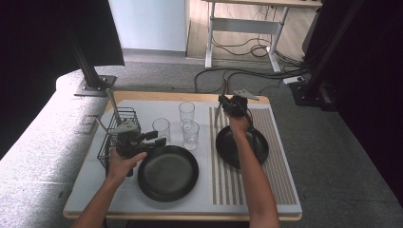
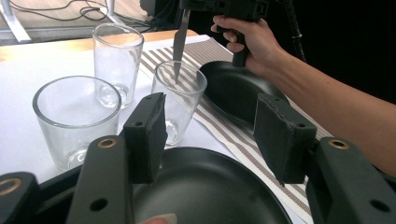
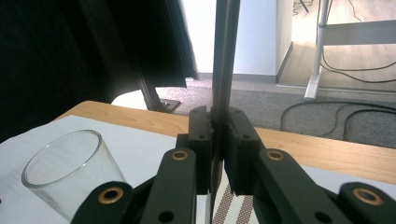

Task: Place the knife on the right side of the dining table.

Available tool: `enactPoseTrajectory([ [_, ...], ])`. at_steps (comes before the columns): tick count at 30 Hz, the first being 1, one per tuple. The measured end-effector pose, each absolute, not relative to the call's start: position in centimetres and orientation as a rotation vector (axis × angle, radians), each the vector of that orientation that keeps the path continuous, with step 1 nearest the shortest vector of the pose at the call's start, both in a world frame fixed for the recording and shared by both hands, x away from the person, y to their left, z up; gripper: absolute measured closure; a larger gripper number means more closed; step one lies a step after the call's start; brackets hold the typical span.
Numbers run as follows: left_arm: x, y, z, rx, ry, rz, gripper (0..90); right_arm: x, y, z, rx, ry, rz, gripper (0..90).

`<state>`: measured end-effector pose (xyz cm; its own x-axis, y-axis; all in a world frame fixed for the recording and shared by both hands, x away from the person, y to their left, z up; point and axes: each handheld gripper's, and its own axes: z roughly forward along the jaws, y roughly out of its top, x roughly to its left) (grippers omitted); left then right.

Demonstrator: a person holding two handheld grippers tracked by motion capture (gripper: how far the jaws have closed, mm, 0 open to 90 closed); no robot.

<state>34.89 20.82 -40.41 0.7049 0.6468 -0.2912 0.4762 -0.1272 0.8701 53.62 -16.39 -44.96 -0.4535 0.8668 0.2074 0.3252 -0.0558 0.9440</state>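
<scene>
Broadly, the desk [image 1: 85, 187] carries a white mat, a striped placemat [image 1: 280, 161], two black plates, three glasses and a wire basket [image 1: 111, 137]. Nearest the person lies the large black plate [image 1: 167, 173]; the left gripper [image 2: 210, 135] hovers over its rim, fingers [image 2: 280, 135] spread wide with nothing between them. On the placemat sits the smaller plate [image 1: 228, 149]. Above its far edge the right gripper [image 3: 218, 149] pinches a knife [image 2: 179, 42], fingers [image 3: 201, 144] pressed against the flat metal, blade hanging downward beside the closest glass [image 2: 180, 100].
</scene>
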Motion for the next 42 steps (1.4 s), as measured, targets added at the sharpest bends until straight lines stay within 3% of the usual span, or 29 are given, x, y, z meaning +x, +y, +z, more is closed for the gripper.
enactPoseTrajectory([
  [25, 34.7, 20.7, -40.5, 1.775, 0.872, 0.185, 44.1, 53.3, -18.3, -44.5, 1.316, 1.758, 1.524, 81.2],
  [42, 34.5, 20.4, -41.0, 1.779, 0.853, 0.183, 44.4, 52.9, -20.9, -46.0, 1.371, 1.676, 1.517, 77.8],
])
